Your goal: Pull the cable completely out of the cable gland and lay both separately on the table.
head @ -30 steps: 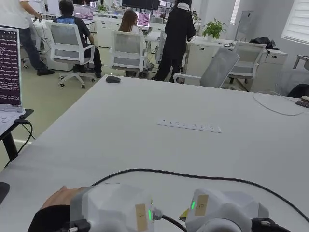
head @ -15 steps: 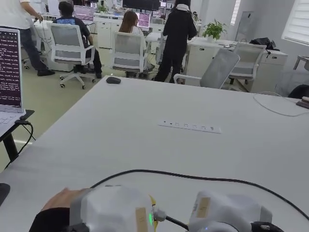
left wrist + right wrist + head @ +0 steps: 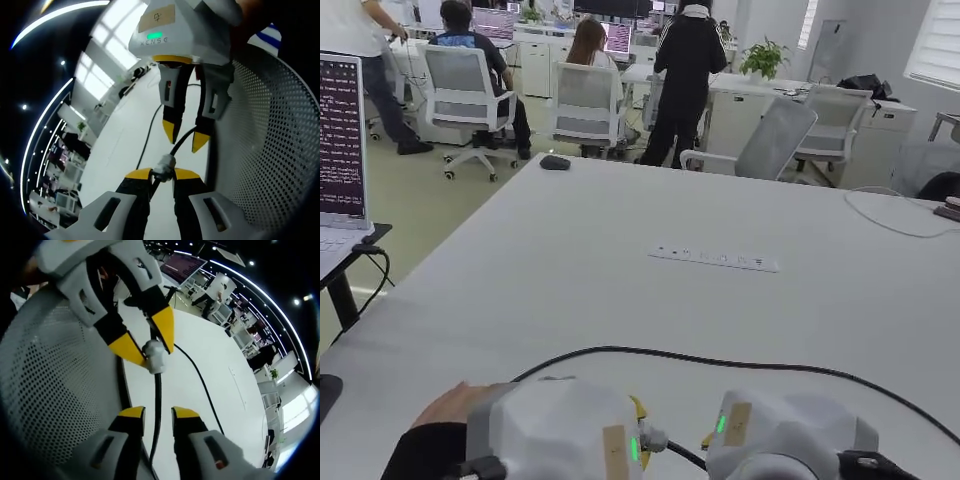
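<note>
Clamping the cable gland (image 3: pixel 163 165), left gripper (image 3: pixel 163 174) fingers; right gripper (image 3: pixel 158 413) fingers narrowly apart around the cable (image 3: pixel 158 392).

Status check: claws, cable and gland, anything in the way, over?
Left claw shut on cable gland. Right claw open around cable, close to gland. Cable not yet out. Perforated mesh close beside claws.

Counts
Grippers: 2, left gripper (image 3: pixel 162 175) and right gripper (image 3: pixel 157 414)
Black cable (image 3: pixel 157 390): 1
Gland (image 3: pixel 164 164): 1
White cable (image 3: pixel 900 232): 1
Table (image 3: pixel 570 260): 1
Socket strip (image 3: pixel 713 259): 1
Mouse (image 3: pixel 554 163): 1
Laptop (image 3: pixel 340 140): 1
Hand (image 3: pixel 445 405): 1
Chairs (image 3: pixel 460 85): 4 that can be made out
People (image 3: pixel 688 70) behind: 4, two seated, two standing
Plant (image 3: pixel 763 58): 1 sure; items on the far desks are too small to count
</note>
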Demonstrator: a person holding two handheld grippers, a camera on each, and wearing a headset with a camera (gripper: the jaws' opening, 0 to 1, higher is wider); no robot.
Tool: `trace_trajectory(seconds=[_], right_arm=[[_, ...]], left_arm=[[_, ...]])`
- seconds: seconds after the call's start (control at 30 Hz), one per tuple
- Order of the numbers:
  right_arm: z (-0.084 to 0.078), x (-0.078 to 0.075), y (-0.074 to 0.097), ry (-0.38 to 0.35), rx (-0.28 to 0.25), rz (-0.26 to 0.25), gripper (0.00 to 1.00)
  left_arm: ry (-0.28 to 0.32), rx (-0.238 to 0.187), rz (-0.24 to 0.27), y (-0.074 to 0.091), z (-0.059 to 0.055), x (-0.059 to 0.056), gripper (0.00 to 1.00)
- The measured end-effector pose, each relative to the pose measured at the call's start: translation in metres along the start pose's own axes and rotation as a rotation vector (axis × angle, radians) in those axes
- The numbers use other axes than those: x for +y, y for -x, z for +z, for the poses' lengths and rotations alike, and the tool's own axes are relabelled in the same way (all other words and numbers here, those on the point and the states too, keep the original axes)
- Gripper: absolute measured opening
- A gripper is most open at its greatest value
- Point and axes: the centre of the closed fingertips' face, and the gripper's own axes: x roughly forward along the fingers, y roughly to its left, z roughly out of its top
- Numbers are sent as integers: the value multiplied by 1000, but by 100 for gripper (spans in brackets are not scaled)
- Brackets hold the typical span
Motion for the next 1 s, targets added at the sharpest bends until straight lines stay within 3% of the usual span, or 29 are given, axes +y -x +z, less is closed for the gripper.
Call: trace_trajectory(seconds=[0.07,0.1,0.13,0.17,0.23,0.3,0.4,0.47,0.57,0.67,0.8,1.0], right_arm=[[4,1,1,8,-21,0,16],[4,2,2,10,-27,8,7],[4,4,2,14,-28,20,5],[3,3,2,8,-21,4,2],[1,3,0,2,-8,-4,2],[-13,0,0,-2,63,-17,2],[-20,-3,-1,-27,88,-24,2],[-24,-4,-1,-39,106,-24,3],[-25,0,-2,-21,124,-4,6],[-12,-1,-1,-1,60,-16,15],[-13,3,-2,-8,60,14,4],[-17,-1,-2,-39,71,-5,3]], left_arm=[[-2,-11,-4,0,2,-1,17],[2,-14,-4,0,3,0,17],[8,-11,-5,0,1,0,17],[16,-4,-10,-1,-1,0,17],[23,-7,-11,-1,0,-1,17],[27,16,2,-1,-5,1,17],[60,38,13,-2,-11,5,17],[67,82,33,-2,-20,9,17],[74,60,33,-1,-16,9,17],[17,55,19,-1,-12,4,17],[25,8,16,1,-4,5,17],[37,15,12,0,-6,4,17]])
